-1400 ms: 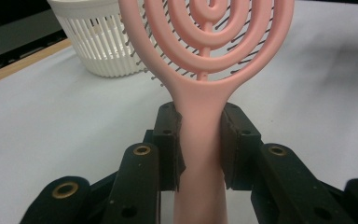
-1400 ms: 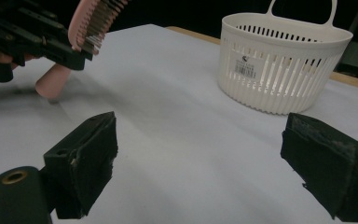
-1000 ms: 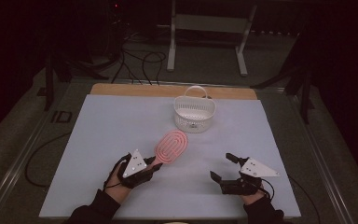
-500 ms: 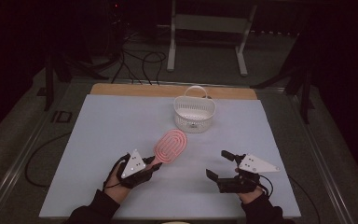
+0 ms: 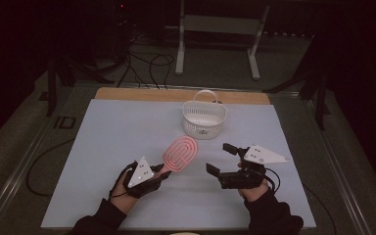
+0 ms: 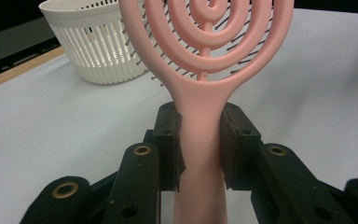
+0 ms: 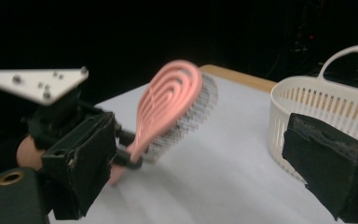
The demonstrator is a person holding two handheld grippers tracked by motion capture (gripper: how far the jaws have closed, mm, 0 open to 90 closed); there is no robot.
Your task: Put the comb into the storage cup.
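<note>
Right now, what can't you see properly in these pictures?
- Inside the basket: the high view is too small to show its floor; in both gripper views its wall hides it.
- End of the brush handle: cut off by the bottom edge in the left gripper view, behind the left tongs in the high view.
- Brush bristles: blurred in the right gripper view.
- Room behind the table: too dark.

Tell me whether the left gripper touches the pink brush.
Touching. The left gripper view shows the left gripper with both pads pressed against the pink brush handle.
</note>
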